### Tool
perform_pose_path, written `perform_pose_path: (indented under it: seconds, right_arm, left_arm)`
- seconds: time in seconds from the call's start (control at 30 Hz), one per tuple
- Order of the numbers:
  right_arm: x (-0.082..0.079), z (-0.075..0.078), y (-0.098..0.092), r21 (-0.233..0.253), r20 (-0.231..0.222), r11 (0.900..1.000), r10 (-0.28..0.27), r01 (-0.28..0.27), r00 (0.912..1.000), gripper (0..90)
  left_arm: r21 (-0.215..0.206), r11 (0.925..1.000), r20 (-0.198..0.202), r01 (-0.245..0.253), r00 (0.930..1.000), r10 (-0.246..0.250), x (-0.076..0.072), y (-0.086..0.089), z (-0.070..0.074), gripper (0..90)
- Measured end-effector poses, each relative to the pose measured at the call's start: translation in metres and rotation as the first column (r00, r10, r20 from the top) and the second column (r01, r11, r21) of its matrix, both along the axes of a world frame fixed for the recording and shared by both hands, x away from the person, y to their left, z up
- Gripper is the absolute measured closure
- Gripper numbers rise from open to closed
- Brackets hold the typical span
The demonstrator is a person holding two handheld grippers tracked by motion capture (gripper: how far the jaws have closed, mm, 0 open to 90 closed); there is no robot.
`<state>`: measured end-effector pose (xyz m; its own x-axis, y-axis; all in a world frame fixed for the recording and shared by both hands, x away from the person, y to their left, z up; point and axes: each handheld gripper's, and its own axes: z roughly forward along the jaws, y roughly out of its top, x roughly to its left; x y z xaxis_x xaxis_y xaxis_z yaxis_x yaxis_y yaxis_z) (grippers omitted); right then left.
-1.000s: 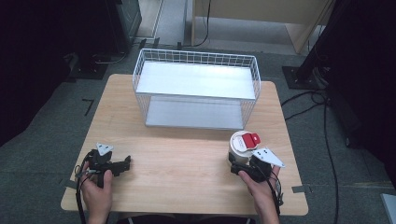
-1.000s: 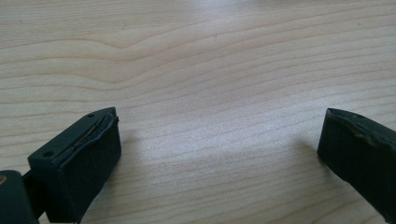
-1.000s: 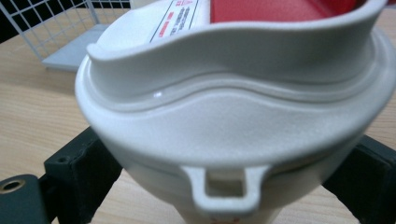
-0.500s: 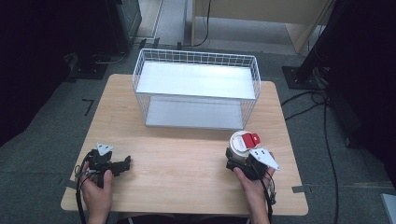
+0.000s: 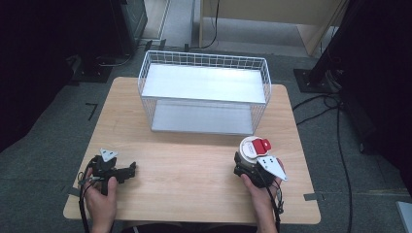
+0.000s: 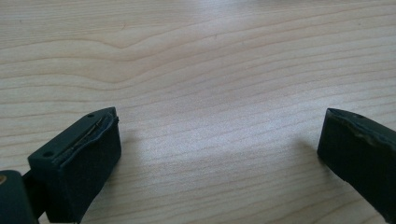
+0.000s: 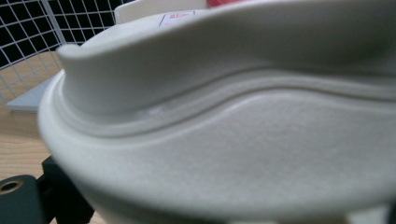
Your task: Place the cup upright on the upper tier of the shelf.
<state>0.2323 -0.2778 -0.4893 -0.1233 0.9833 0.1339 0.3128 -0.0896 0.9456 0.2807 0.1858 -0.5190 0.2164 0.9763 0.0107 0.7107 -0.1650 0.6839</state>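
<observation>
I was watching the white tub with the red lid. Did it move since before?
Yes, slightly. The tub sits a touch left of before, judged against the wire basket's right corner, and the right gripper has closed in around it.

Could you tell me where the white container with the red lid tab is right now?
In the high view, the container stands near the table's right front, before the wire basket, at the right claw.

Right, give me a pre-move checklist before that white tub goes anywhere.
1. White tub upright on the table: ok.
2. Red flap on its lid closed: cannot tell.
3. Right hand-held gripper up against the tub: ok.
4. Its jaws closed firmly on the tub: cannot tell.
5. Left hand-held gripper open, holding nothing: ok.
6. Wire basket stands beyond the tub, apart from it: ok.
</observation>
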Motion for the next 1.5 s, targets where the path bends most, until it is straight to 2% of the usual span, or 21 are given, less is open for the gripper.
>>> perform_pose_path:
  seconds: [0.27, 0.5, 0.67, 0.9, 1.13, 1.5]
  right_arm:
    - [-0.004, 0.000, 0.001, 0.010, 0.048, 1.000, 0.015, -0.015, 0.9987, 5.5]
    - [-0.005, 0.013, 0.001, 0.021, 0.082, 1.000, 0.020, -0.022, 0.9964, 5.6]
    - [-0.004, 0.028, 0.003, 0.028, 0.115, 0.999, 0.041, -0.045, 0.9925, 5.6]
    - [0.001, 0.052, 0.012, 0.009, 0.166, 0.997, 0.073, -0.075, 0.9835, 5.7]
    - [0.013, 0.074, 0.021, 0.007, 0.199, 0.995, 0.097, -0.101, 0.9751, 5.7]
    - [0.032, 0.111, 0.036, -0.021, 0.253, 0.991, 0.133, -0.132, 0.9583, 5.7]
  left_arm:
    - [0.000, 1.0000, 0.000, 0.000, 1.0000, 0.000, 0.000, 0.000, 0.000, 0.0]
    - [0.000, 1.0000, 0.000, 0.001, 1.0000, -0.001, 0.000, 0.000, 0.000, 0.0]
    - [0.000, 1.0000, 0.000, 0.001, 1.0000, -0.001, 0.000, 0.000, 0.000, 0.0]
    - [0.000, 1.0000, 0.000, 0.000, 1.0000, 0.000, 0.000, 0.000, 0.000, 0.0]
    - [-0.001, 1.0000, 0.001, 0.000, 1.0000, 0.000, 0.000, 0.000, 0.000, 0.0]
    - [0.001, 1.0000, 0.001, 0.000, 1.0000, 0.000, 0.000, 0.000, 0.000, 0.0]
